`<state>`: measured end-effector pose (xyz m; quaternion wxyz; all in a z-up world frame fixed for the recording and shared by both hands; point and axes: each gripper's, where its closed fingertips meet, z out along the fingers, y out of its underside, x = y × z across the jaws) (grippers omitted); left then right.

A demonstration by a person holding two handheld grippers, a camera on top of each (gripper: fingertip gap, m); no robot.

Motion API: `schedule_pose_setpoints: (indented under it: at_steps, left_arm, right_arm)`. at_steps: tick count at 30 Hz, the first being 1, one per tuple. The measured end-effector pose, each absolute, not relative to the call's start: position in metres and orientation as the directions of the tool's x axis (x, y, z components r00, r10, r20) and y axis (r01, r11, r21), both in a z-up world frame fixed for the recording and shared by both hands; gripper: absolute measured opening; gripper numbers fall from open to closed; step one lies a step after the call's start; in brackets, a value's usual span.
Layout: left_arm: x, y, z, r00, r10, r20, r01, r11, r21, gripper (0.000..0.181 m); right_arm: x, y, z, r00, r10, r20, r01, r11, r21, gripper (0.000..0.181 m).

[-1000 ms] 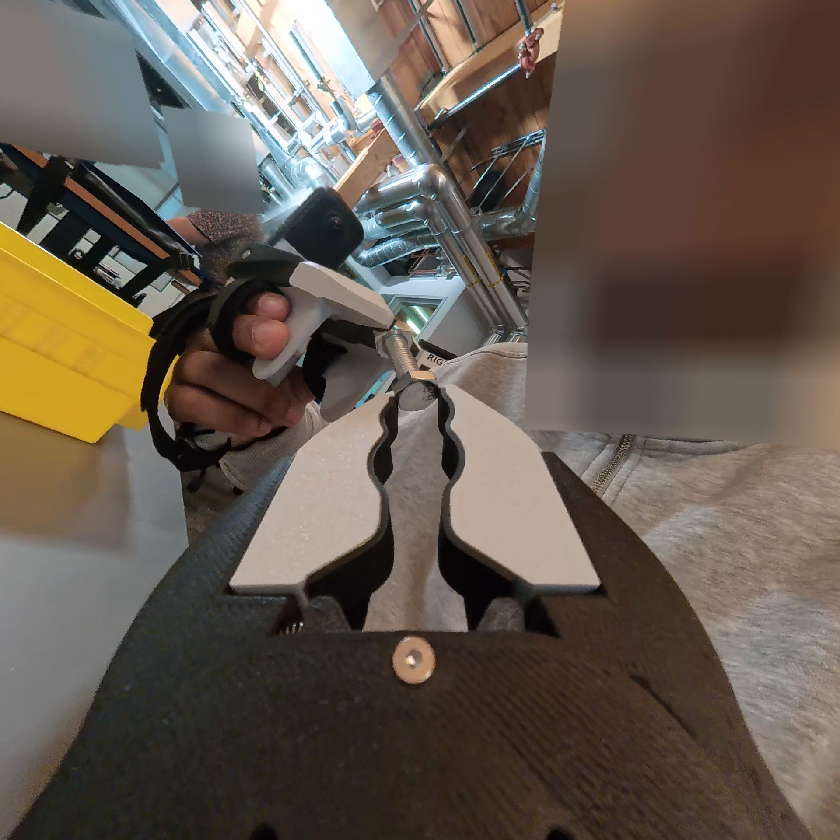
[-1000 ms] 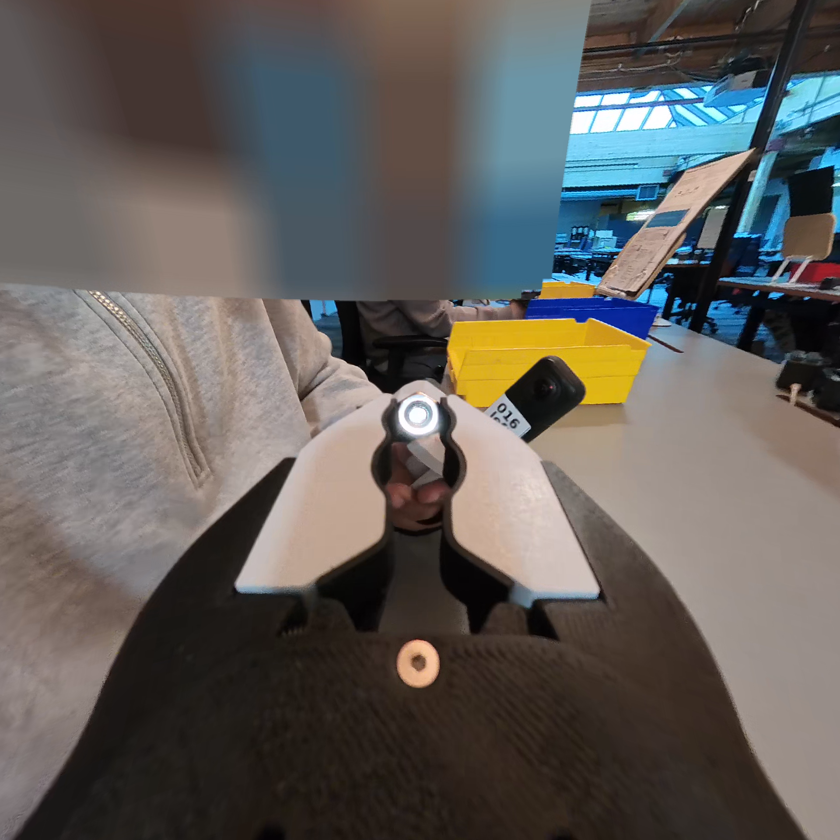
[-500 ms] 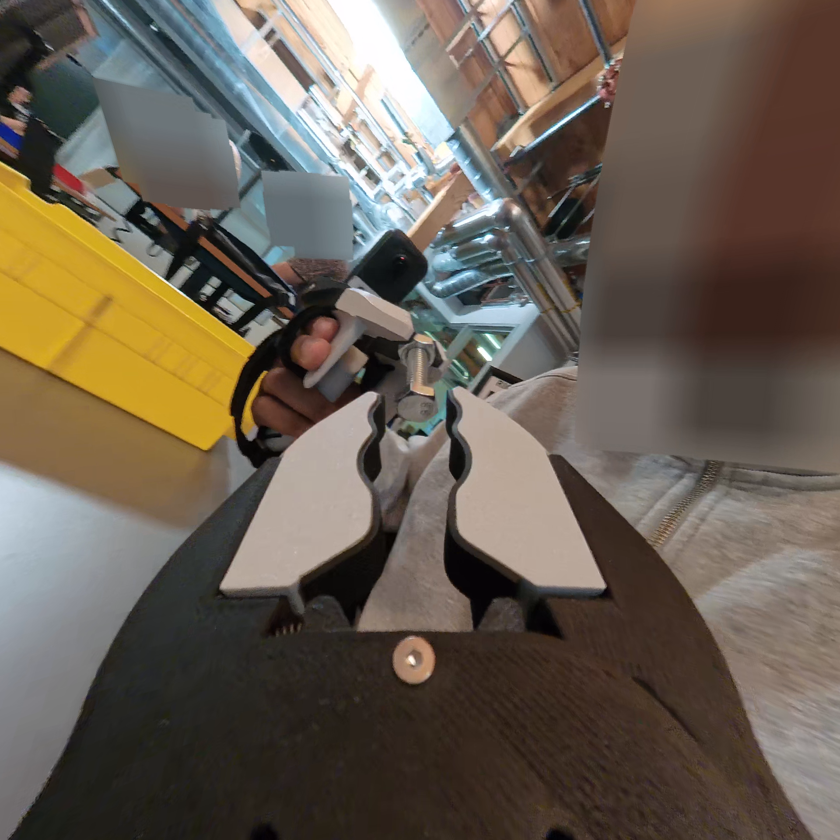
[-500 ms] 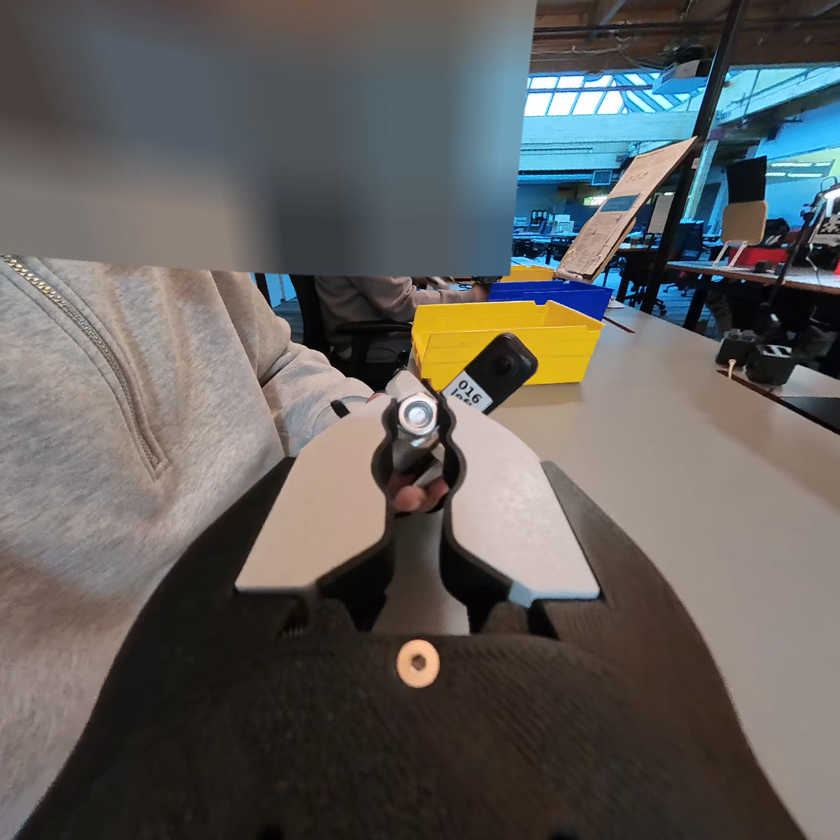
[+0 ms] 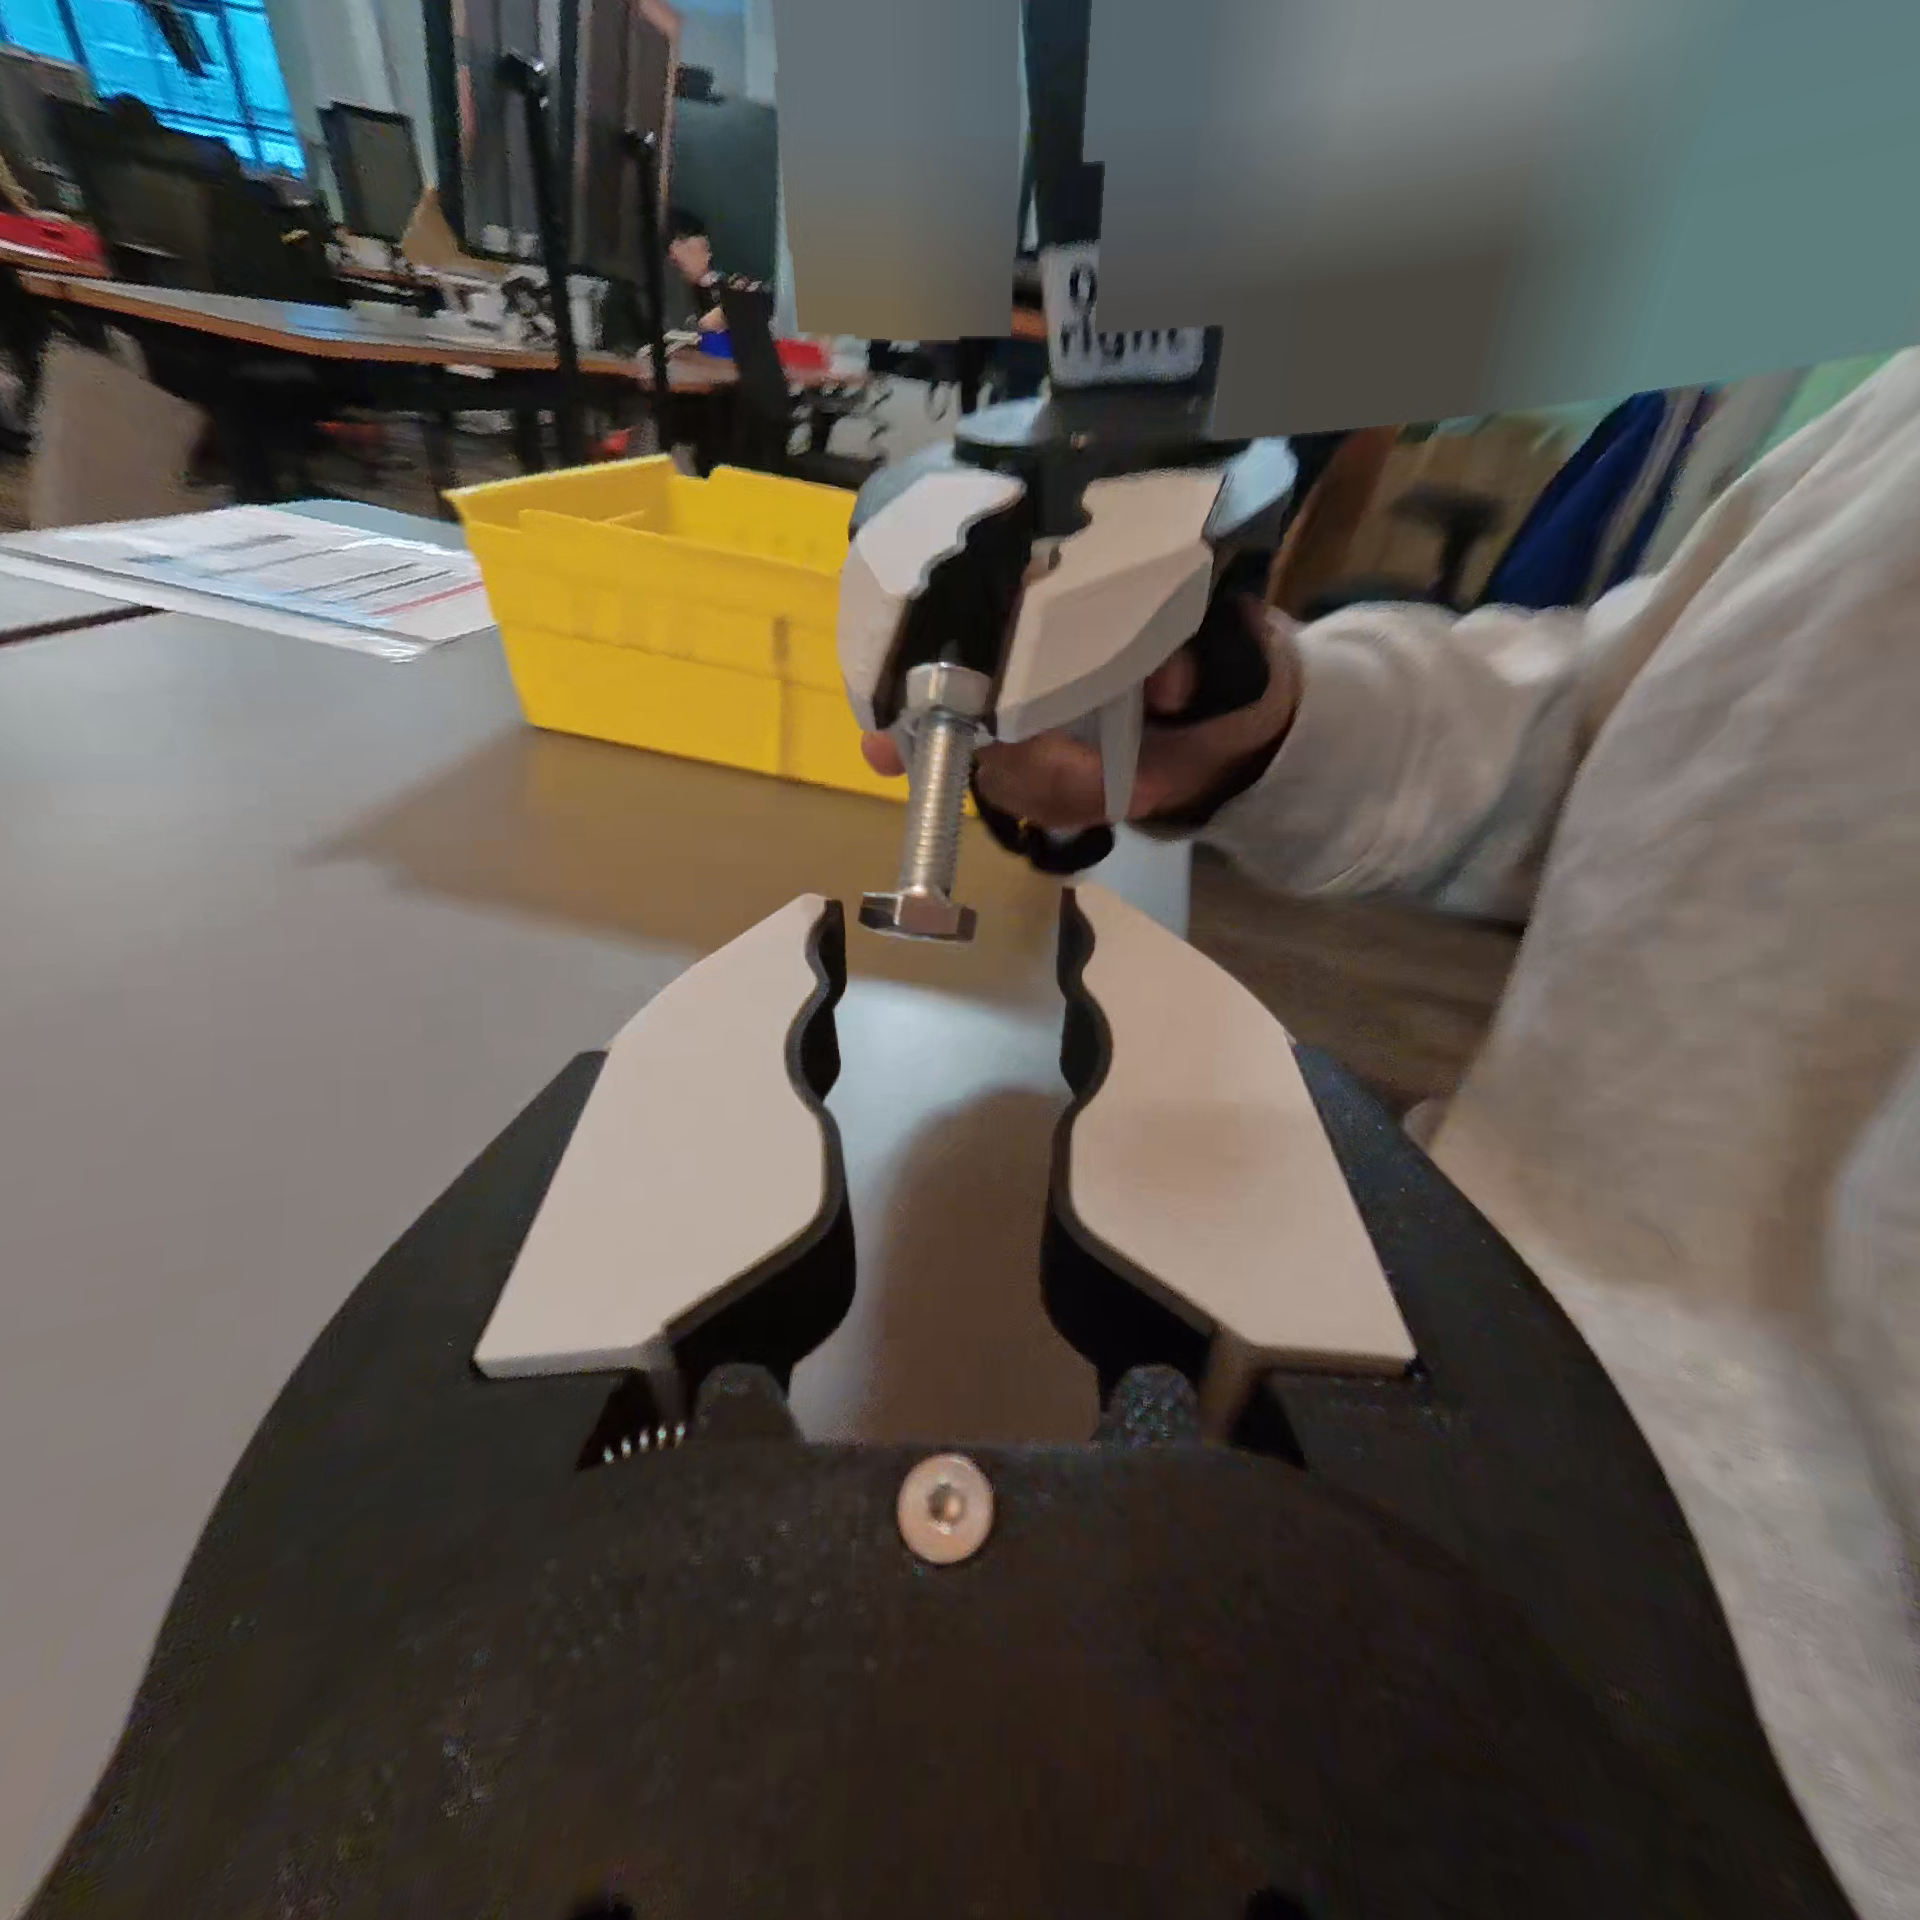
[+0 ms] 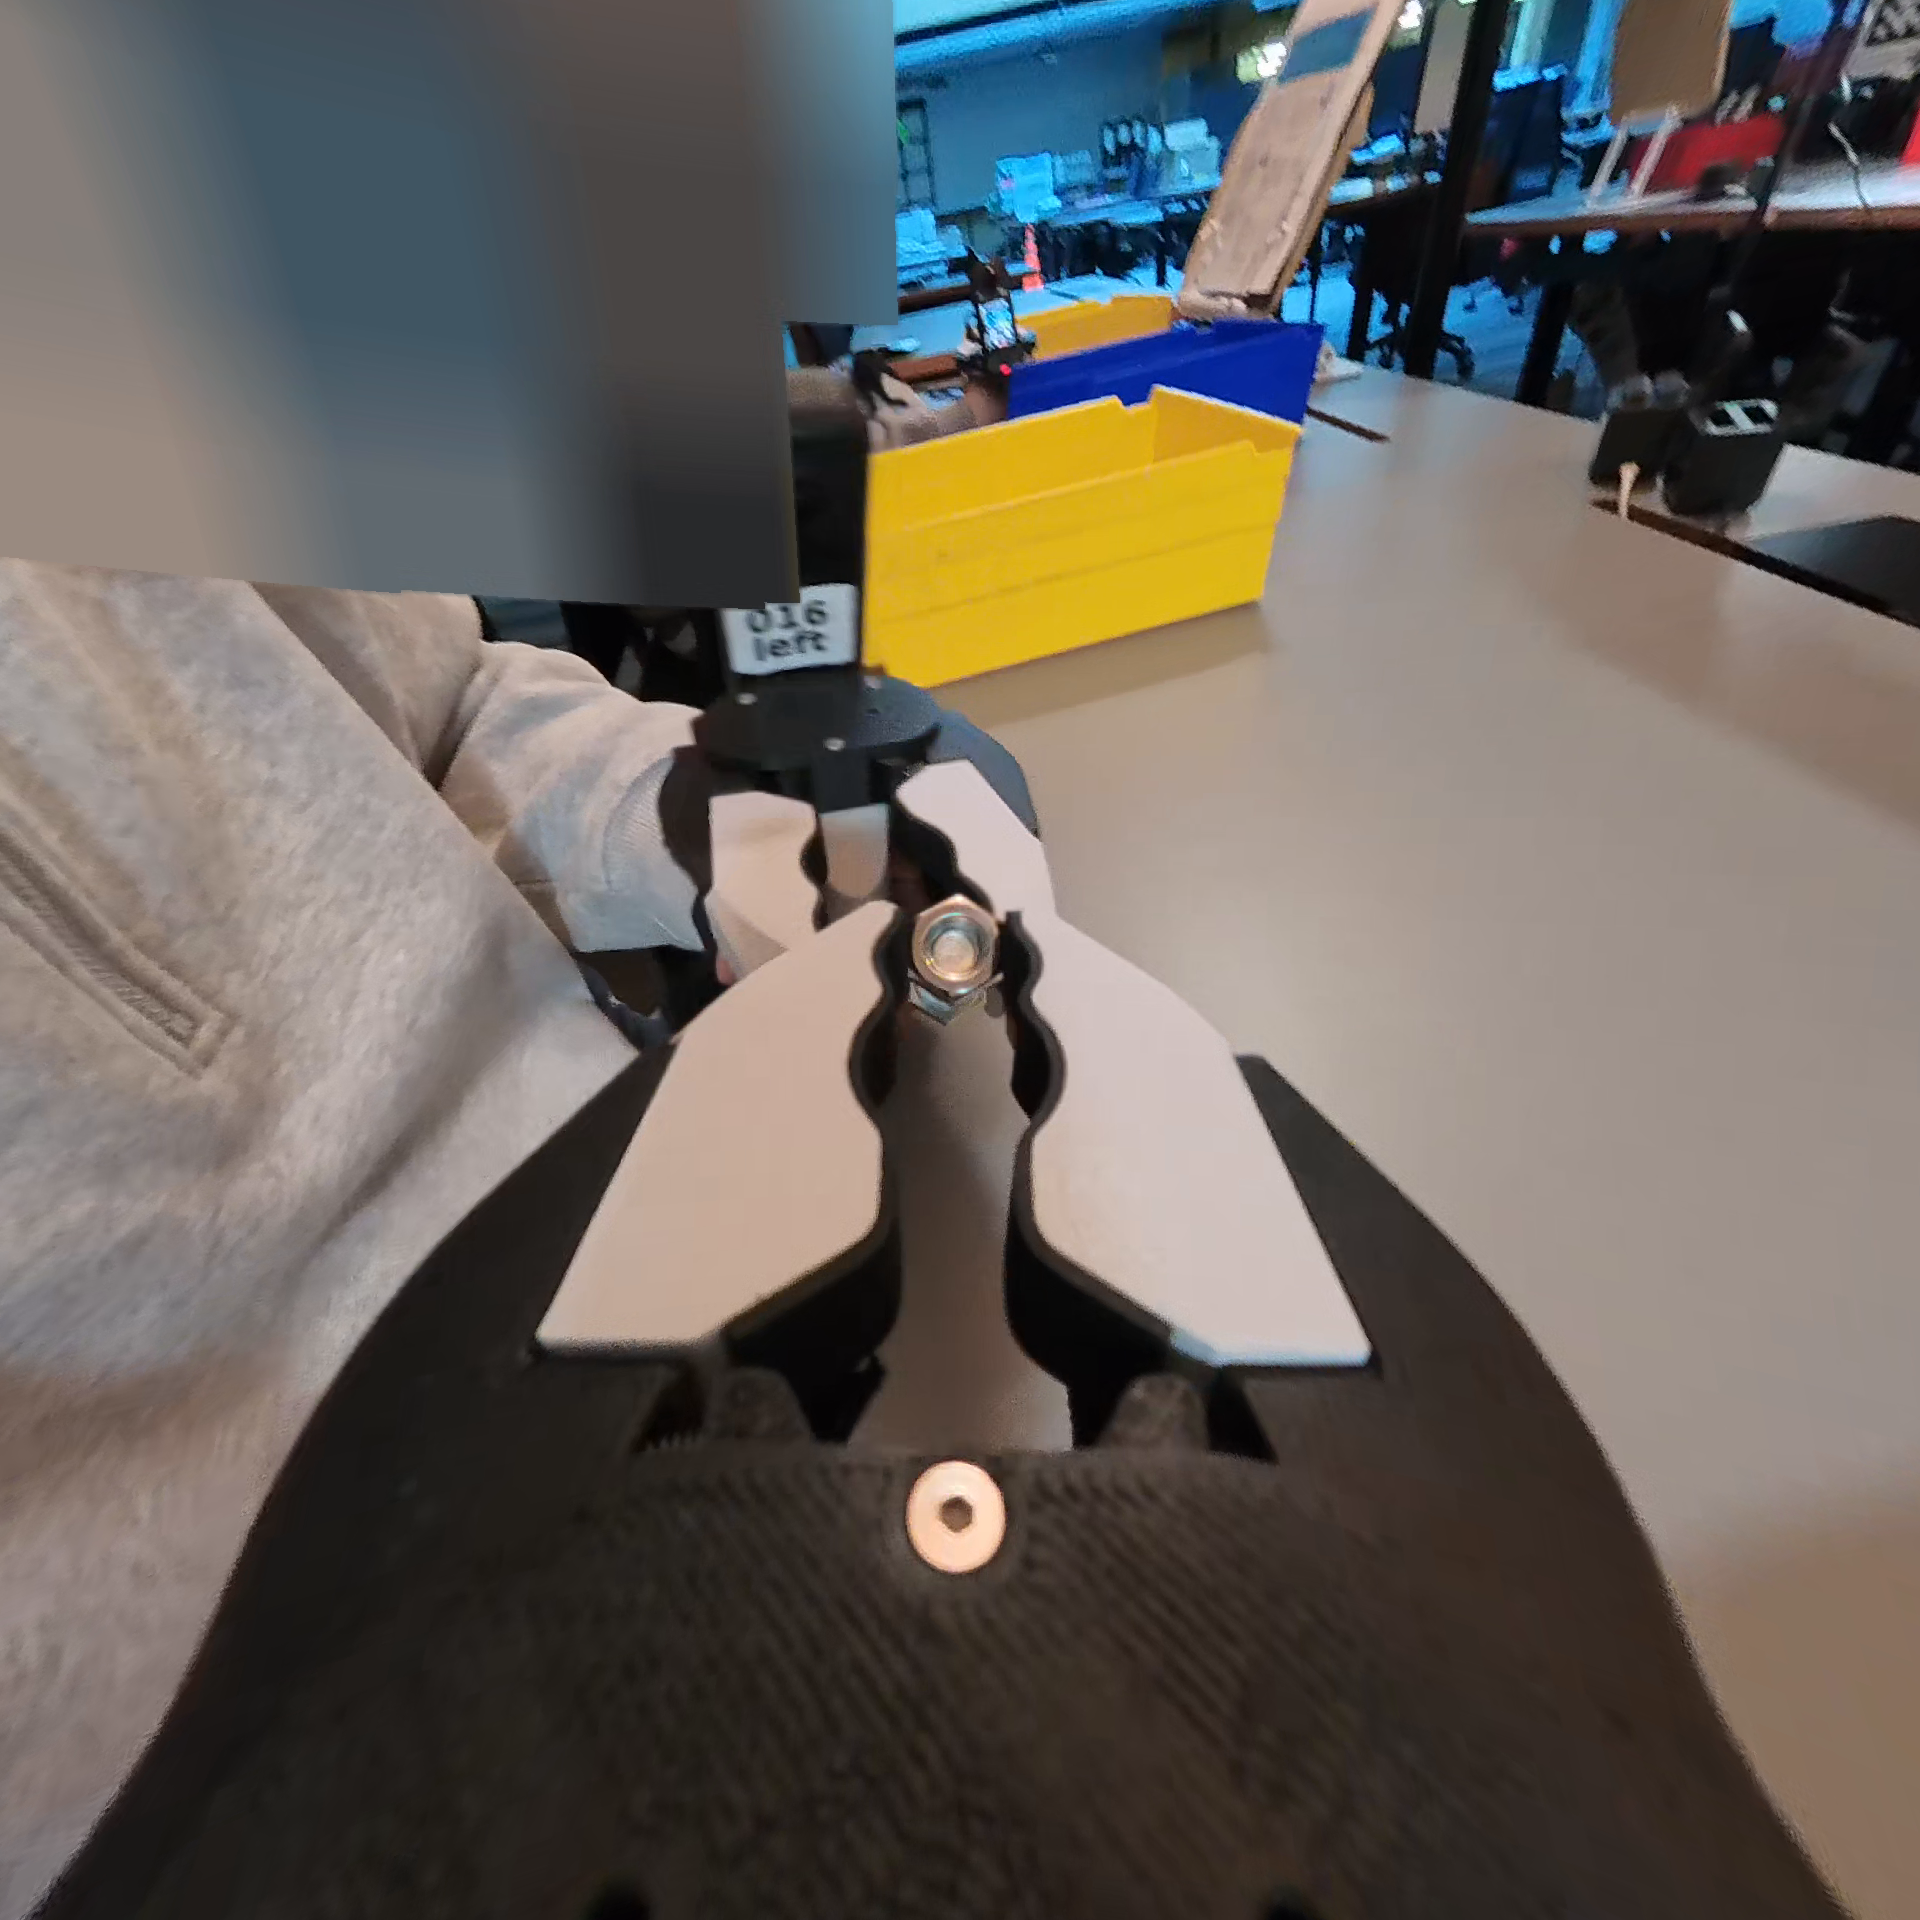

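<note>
A silver bolt (image 5: 932, 800) with a nut (image 5: 943, 694) near its threaded end hangs upright, hex head down. My right gripper (image 6: 951, 935) is shut on the nut end of the bolt (image 6: 954, 956); in the left wrist view it (image 5: 940, 717) comes down from above. My left gripper (image 5: 945, 914) is open, and the bolt's head sits level with its fingertips (image 5: 816, 935), touching neither. The left gripper also shows in the right wrist view (image 6: 831, 894), just behind the bolt. Both are above the grey table (image 5: 260, 935).
A yellow bin (image 5: 665, 613) stands on the table behind the grippers, with printed sheets (image 5: 281, 582) to its left. In the right wrist view there are a yellow bin (image 6: 1070, 530), a blue bin (image 6: 1164, 364) and black blocks (image 6: 1704, 457). The person's grey sleeve (image 5: 1455, 748) lies right.
My left gripper has opened wider and let go of the bolt's head. Both grippers have swung down from pointing upward to level, and the bolt now hangs upright from the right gripper.
</note>
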<state>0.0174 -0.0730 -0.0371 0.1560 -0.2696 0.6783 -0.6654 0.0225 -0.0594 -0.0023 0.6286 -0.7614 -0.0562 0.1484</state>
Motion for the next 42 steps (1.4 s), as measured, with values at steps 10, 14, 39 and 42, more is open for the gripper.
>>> schedule_pose_setpoints:
  at_steps: [10,14,39,42]
  left_arm:
    - [0.026,-0.07,-0.05,-0.75,-0.66,0.048,-0.143,0.092,-0.985,0.021]
    - [0.027,-0.069,-0.051,-0.732,-0.681,-0.02,-0.104,0.141,-0.985,0.024]
    - [0.012,-0.082,-0.052,-0.827,-0.526,0.198,-0.252,0.032,-0.967,0.021]
    - [0.004,-0.088,-0.054,-0.851,-0.474,0.225,-0.279,0.046,-0.959,0.02]
  right_arm:
    - [0.025,-0.057,-0.015,0.954,0.225,-0.2,-0.128,-0.299,-0.946,0.017]
    - [0.025,-0.056,-0.02,0.951,0.216,-0.221,-0.141,-0.335,-0.932,0.017]
    - [0.007,-0.056,-0.018,0.936,0.322,-0.143,-0.041,-0.301,-0.953,0.017]
    - [-0.001,-0.058,-0.019,0.92,0.369,-0.129,-0.01,-0.308,-0.951,0.017]
